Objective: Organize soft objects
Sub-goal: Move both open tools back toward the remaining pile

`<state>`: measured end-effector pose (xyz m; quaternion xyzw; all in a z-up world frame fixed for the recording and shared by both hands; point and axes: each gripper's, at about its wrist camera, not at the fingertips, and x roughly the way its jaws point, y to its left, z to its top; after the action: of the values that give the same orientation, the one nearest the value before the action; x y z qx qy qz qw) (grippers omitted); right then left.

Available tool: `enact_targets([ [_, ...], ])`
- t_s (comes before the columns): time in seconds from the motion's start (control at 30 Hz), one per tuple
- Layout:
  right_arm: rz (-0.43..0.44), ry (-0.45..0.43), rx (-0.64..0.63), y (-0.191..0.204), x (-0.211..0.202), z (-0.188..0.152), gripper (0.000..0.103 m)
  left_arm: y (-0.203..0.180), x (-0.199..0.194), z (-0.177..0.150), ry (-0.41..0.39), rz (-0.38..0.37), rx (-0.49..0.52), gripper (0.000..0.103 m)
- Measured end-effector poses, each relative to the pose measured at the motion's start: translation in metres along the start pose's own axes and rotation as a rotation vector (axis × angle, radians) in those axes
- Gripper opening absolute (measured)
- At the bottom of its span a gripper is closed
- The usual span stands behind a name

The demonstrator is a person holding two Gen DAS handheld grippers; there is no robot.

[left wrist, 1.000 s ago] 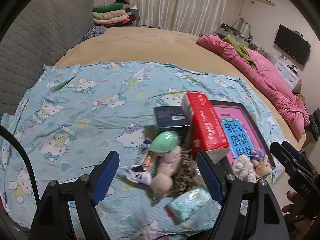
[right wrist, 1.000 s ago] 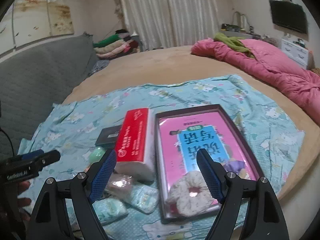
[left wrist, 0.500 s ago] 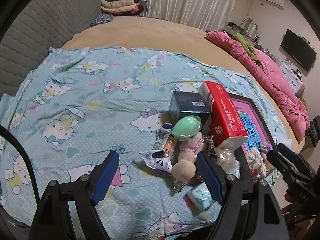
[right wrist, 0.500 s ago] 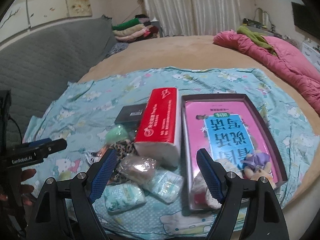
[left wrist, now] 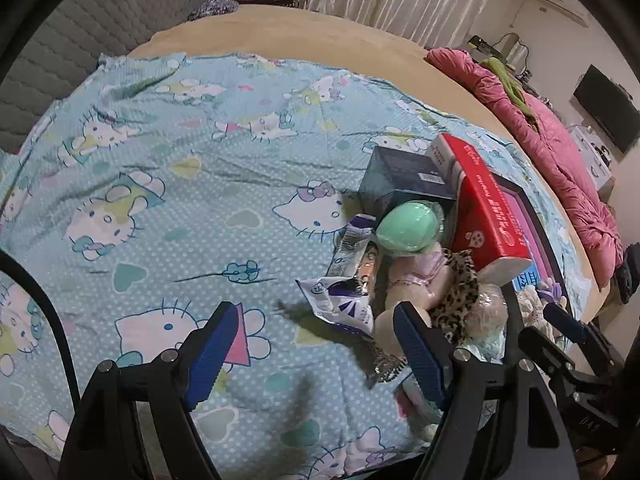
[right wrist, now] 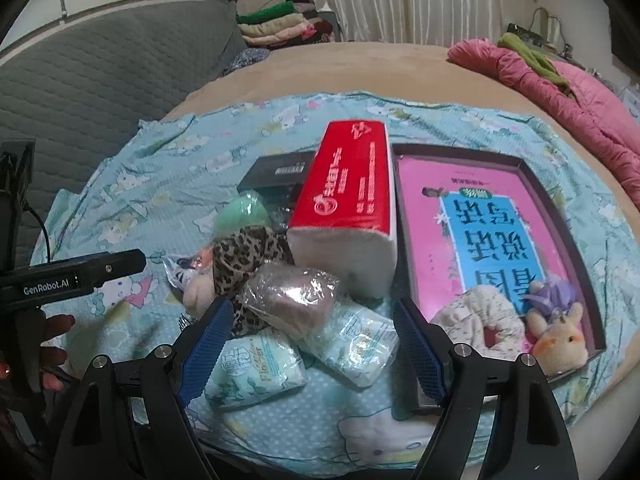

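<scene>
Your right gripper has its jaws spread wide, with two tissue packs lying between them. Your left gripper is spread too, just left of the soft pile. One red tissue box and one tray lie on the blue sheet on the bed.

Both hand-held tools hover with jaws spread wide and empty, the left gripper beside the right gripper.
</scene>
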<state>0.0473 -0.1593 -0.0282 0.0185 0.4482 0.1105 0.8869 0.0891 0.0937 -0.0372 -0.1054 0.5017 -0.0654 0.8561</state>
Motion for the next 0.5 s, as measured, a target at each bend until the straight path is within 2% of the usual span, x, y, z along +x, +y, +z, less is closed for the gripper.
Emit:
enact_targets([
  [0.13, -0.002, 0.019, 0.003, 0.001, 0.01, -0.003, 0.083, 0.003, 0.01, 0.003, 0.014, -0.015, -0.014, 0.079],
  [0.5, 0.003, 0.044, 0.015, -0.004, 0.028, -0.003, 0.083, -0.007, 0.038, 0.021, 0.046, -0.045, 0.034, 0.079],
])
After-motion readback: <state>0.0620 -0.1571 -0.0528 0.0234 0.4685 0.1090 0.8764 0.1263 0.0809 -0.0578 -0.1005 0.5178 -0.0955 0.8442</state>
